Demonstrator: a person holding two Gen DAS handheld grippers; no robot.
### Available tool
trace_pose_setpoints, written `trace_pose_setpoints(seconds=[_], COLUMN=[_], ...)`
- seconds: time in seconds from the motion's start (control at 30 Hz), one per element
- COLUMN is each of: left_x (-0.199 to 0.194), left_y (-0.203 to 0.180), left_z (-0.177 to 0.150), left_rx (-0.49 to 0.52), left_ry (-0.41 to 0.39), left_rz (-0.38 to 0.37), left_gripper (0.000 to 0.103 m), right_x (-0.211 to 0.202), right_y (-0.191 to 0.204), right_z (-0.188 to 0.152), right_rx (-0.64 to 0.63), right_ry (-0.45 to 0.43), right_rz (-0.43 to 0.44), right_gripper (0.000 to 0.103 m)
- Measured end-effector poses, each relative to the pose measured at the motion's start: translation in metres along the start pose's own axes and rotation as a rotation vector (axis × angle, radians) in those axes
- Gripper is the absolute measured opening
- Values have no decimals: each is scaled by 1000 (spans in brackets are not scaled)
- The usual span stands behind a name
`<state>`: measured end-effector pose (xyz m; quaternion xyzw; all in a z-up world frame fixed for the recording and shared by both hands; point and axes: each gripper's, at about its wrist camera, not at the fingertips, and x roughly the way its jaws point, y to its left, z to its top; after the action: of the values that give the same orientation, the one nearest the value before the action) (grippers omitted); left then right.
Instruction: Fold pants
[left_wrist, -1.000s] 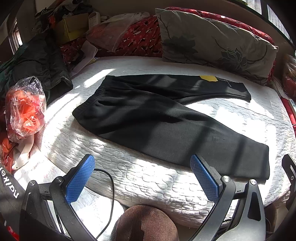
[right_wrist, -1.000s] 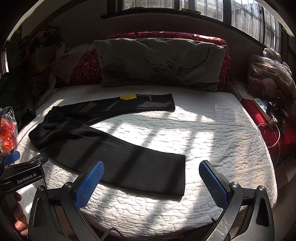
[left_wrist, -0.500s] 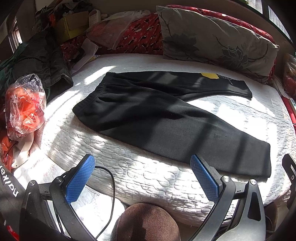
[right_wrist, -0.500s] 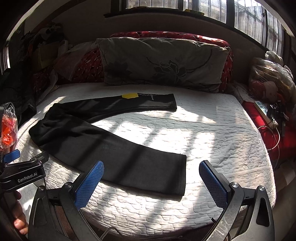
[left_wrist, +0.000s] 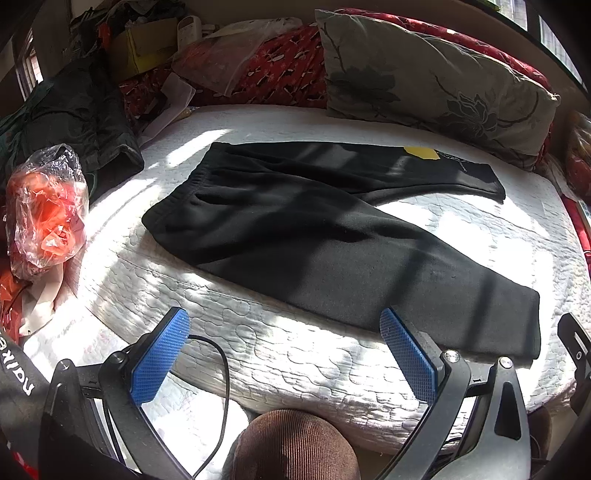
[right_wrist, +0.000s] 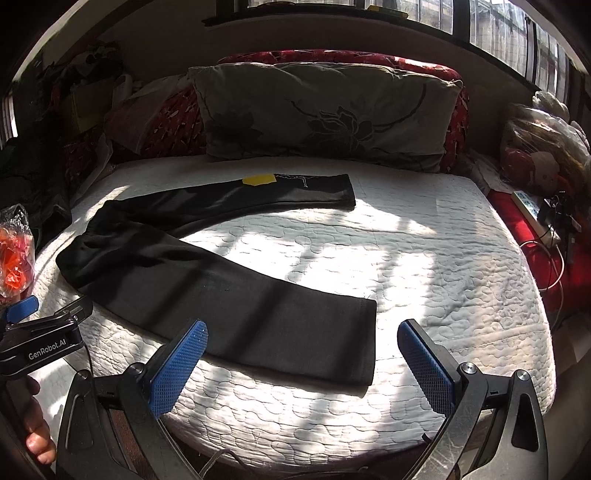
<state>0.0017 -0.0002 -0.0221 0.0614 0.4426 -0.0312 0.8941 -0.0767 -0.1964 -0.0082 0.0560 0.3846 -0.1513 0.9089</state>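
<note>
Pants, black, lie flat on the white quilted bed in front of you, legs splayed in a V, waistband away from the pillow. Your left gripper and right gripper both hover at the bed's near edge, fingers spread wide, gripping nothing. That yellow patch on the far leg is perhaps a sticker.

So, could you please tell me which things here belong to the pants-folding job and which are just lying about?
For the job:
black pants
left gripper
right gripper
white mattress

Just lying about:
floral pillow
orange plastic bag
dark jacket
power strip
</note>
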Motion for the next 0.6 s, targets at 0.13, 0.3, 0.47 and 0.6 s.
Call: trace_pose_setpoints(seconds=[0.13,0.3,0.47,0.6], left_x=[2,3,20,42], left_y=[1,2,9,33], left_z=[2,2,26,75], left_rx=[-10,-2,48,90], left_ry=[2,4,88,118], left_rz=[-7,-3,-30,-7], left_gripper=[103,103,103,103], right_x=[5,6,14,34], right_y=[-1,5,6,-21], right_z=[2,3,12,47], right_rx=[17,-2,-25,21], right_ry=[17,15,38,49], right_rz=[6,8,33,62], right_gripper=[103,103,103,103])
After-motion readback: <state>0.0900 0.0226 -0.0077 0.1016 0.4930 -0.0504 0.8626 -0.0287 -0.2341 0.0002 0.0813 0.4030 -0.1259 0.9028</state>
